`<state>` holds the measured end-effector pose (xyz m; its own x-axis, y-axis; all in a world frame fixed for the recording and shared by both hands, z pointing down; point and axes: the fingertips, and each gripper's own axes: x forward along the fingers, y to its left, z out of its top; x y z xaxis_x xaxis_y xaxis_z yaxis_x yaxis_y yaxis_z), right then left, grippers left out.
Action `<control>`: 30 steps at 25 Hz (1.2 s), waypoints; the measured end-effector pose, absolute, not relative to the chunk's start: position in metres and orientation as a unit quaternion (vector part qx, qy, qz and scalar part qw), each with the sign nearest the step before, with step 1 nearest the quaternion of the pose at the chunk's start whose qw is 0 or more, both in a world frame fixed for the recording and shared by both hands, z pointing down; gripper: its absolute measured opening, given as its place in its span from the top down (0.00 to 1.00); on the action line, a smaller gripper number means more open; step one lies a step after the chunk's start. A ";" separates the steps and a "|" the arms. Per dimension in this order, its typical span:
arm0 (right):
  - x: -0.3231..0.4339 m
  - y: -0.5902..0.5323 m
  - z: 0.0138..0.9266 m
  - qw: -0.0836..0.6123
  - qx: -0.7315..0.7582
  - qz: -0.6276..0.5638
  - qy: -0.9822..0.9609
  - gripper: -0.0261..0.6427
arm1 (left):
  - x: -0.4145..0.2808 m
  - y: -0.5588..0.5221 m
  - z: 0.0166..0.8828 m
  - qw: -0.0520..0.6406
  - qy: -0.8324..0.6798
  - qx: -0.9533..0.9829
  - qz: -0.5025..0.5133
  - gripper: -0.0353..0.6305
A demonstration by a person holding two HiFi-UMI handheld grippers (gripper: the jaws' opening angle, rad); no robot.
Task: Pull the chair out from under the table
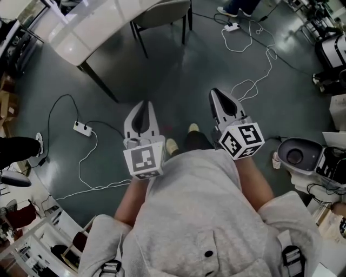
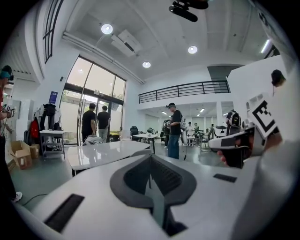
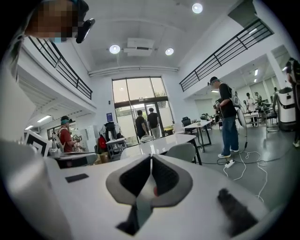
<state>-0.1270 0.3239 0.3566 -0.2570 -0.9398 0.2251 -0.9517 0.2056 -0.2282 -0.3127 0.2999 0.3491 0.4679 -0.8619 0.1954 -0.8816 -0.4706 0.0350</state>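
A grey chair (image 1: 162,13) with dark legs stands tucked at the glossy white table (image 1: 81,32) at the top of the head view. In the right gripper view the chair (image 3: 183,151) shows beyond my jaws, beside the table (image 3: 161,143). The left gripper view shows the table (image 2: 101,152) ahead. My left gripper (image 1: 141,104) and right gripper (image 1: 214,92) are both shut and empty, held side by side in front of my body, well short of the chair.
White cables and a power strip (image 1: 82,128) lie on the dark floor at left; another strip (image 1: 232,26) and cable lie near the chair. A round grey machine (image 1: 296,154) stands at right. Several people stand farther off in the room.
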 end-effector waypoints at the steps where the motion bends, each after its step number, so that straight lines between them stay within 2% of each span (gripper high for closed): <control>1: -0.130 0.327 0.358 0.022 0.608 0.158 -0.777 0.92 | -0.315 0.302 0.350 0.065 -0.509 0.855 0.075 0.92; 30: -0.142 0.283 0.369 0.052 0.600 0.127 -0.788 0.92 | -0.317 0.253 0.361 0.063 -0.510 0.855 0.069 0.92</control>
<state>-0.1423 0.2828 0.3686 -0.2747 -0.9324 0.2350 -0.9590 0.2480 -0.1373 -0.3175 0.2529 0.3607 0.4697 -0.8637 0.1829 -0.8811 -0.4715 0.0367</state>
